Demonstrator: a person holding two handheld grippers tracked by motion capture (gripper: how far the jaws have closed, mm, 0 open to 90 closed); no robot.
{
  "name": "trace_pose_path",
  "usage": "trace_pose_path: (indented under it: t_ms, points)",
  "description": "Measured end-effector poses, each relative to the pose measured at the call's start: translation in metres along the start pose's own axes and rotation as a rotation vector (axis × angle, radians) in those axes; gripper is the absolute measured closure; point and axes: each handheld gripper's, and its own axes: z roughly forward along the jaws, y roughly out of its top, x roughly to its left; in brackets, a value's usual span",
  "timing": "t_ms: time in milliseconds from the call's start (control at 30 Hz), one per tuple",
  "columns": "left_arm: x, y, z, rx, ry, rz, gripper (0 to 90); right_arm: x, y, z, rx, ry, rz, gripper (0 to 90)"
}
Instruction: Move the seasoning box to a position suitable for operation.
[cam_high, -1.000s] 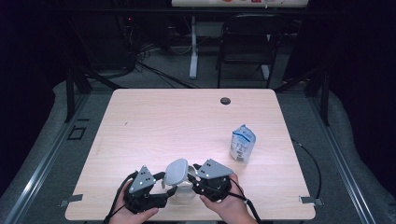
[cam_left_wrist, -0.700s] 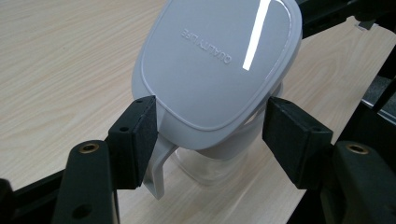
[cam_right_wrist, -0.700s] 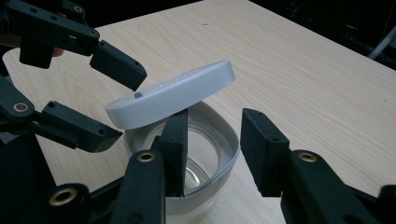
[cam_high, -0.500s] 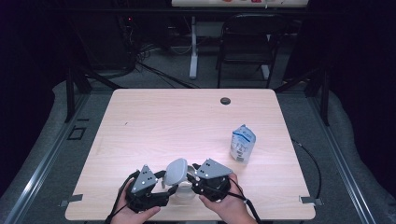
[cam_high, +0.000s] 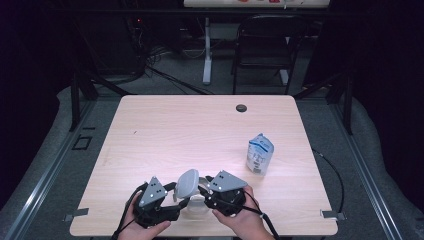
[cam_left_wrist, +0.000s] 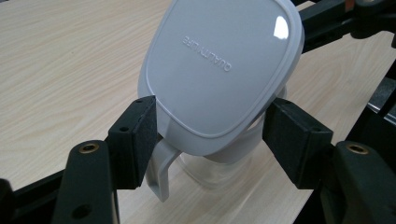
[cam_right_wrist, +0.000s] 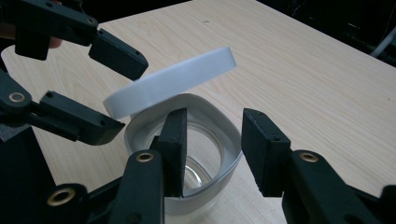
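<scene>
Lid (cam_left_wrist: 219, 70): white, tilted up over the clear jar (cam_right_wrist: 196, 163), which stands at the table's (cam_high: 165, 130) near edge.
Left gripper (cam_left_wrist: 212, 135): I have it clamped on the lid's lower edge, one pad at each side.
Right gripper (cam_right_wrist: 212, 149): one finger stands inside the jar's rim, the other outside; whether the pads press the wall I cannot tell.
Advice: I'd brace the jar firmly and lift the lid straight, without twisting.
Carton (cam_high: 260, 154): well apart, to the right.

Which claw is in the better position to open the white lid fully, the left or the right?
Left. The left claw has its jaws on both sides of the tilted lid; the right claw straddles the jar rim.
</scene>
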Motion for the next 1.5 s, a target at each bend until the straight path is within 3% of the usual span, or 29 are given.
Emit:
trace_pose_path:
  t_ms: [700, 1500]
  points:
    - [0.003, -0.001, -0.004, -0.004, 0.006, -0.006, 40.4, -0.006, -0.017, 0.008, 0.043, -0.014, 0.024, 61.5]
    - [0.006, -0.002, -0.007, -0.011, -0.008, -0.011, 44.0, -0.006, -0.021, 0.011, 0.031, -0.005, 0.046, 61.5]
